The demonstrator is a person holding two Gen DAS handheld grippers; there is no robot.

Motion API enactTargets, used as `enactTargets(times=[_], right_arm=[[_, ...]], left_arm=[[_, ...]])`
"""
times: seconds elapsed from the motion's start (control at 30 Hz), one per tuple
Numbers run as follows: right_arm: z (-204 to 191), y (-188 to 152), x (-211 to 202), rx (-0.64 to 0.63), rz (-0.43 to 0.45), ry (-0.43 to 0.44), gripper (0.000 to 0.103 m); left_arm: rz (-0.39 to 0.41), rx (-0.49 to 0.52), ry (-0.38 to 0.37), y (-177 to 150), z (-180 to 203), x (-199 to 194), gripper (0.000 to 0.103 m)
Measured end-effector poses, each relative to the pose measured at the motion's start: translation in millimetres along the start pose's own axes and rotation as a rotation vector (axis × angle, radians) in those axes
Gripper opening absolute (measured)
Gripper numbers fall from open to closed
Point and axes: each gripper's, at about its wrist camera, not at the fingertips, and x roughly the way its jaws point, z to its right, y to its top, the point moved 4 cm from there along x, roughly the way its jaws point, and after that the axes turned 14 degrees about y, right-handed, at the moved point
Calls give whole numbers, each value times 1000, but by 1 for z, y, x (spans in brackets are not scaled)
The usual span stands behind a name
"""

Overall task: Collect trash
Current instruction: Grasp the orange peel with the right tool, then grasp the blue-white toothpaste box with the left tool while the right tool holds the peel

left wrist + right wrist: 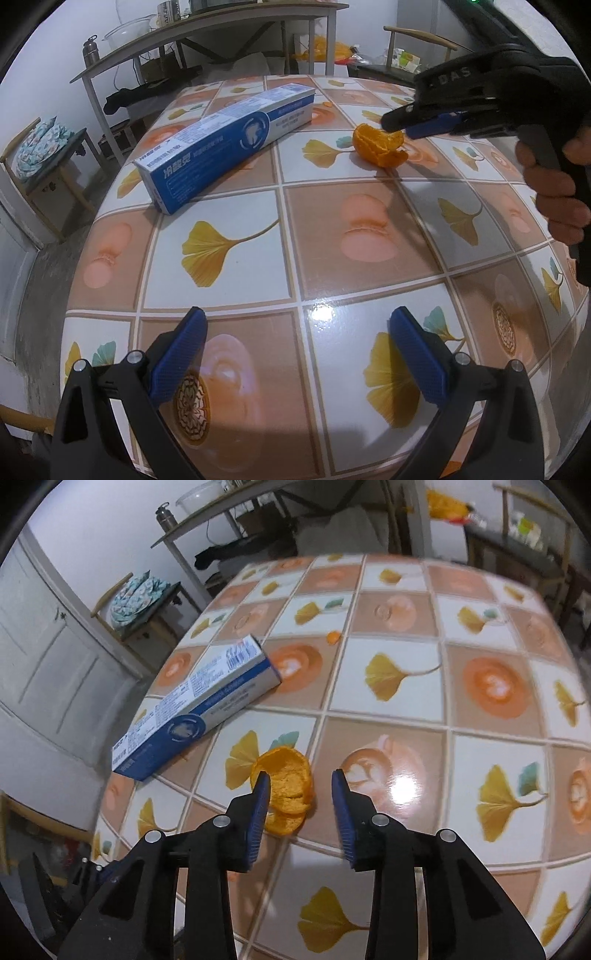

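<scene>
1. We hold the right gripper [299,775] over the orange peel [286,790] on the worktop [406,686], jaws apart for pickup.
2. Our left gripper [295,325] waits, jaws wide and empty.
3. The toothpaste box [225,144] lies beside the peel.

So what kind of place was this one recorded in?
Most likely a lived-in home room, perhaps a dining area. A table under a patterned tile-print cover holds a toothpaste box and orange peel; a panelled door and a chair piled with cloth stand nearby.
</scene>
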Motion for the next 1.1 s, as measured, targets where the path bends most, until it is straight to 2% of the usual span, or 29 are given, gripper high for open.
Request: enactTargets(times=[0.13, 0.33, 0.43, 0.6, 0.7, 0.83, 0.97, 1.03, 1.1], right_arm=[[5, 0, 16, 26, -52, 21, 32], [2, -4, 21, 2, -60, -22, 12], [0, -6, 20, -7, -52, -34, 7], [-1, -11, 10, -21, -23, -53, 4], [2, -14, -3, -11, 4, -46, 4], [8, -22, -26, -1, 39, -43, 4], [18, -38, -51, 19, 61, -27, 4], [23, -46, -60, 37, 64, -12, 4], [27, -53, -66, 56, 66, 0, 4]], left_arm=[[-5, 3, 1, 1, 0, 0, 98], [-2, 1, 0, 1, -1, 1, 98], [1, 4, 0, 1, -1, 1, 98], [4, 20, -6, 1, 0, 0, 98], [-8, 34, 19, 7, -4, 1, 98], [93, 1, 5, 30, -21, -12, 98], [202, -11, 24, 73, -43, -19, 98], [221, 23, 14, 92, -45, -15, 98], [193, 97, 2, 113, -40, -1, 98]])
